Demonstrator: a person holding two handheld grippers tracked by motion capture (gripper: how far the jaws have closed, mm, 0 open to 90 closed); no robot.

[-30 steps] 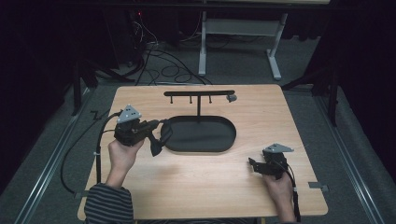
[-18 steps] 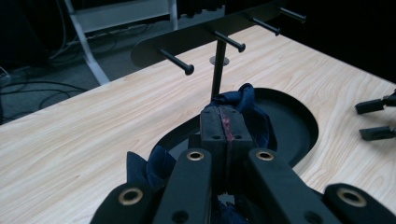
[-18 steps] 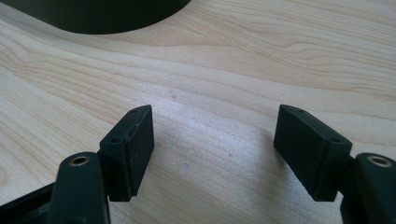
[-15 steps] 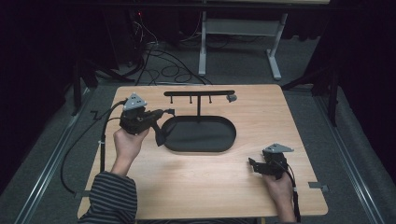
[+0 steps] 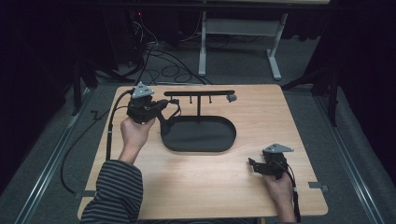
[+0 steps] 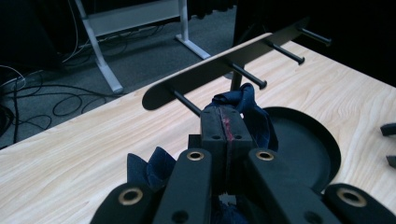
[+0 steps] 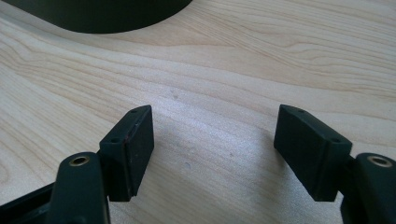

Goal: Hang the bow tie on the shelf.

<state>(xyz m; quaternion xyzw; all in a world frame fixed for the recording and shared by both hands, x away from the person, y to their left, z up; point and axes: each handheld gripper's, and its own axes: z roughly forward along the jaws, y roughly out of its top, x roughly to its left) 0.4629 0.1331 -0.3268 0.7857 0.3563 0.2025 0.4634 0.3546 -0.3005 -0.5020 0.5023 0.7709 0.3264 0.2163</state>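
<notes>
**Counted on the counter**

One wooden counter [image 5: 205, 191]. One black oval tray [image 5: 198, 135] lies on it. One black rack [image 5: 198, 93] stands at the tray's far edge, a single bar on a single post; the left gripper view shows four pegs [image 6: 247, 77] along that bar. One piece of dark blue cloth [image 6: 247, 105]. Two claws: the left claw [image 5: 163, 106] and the right claw [image 5: 252, 165]. Two hands, one on each claw.

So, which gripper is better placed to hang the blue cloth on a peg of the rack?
Left. The left gripper holds the blue cloth beside the rack's pegs. The right gripper rests open, far away near the table corner.
</notes>
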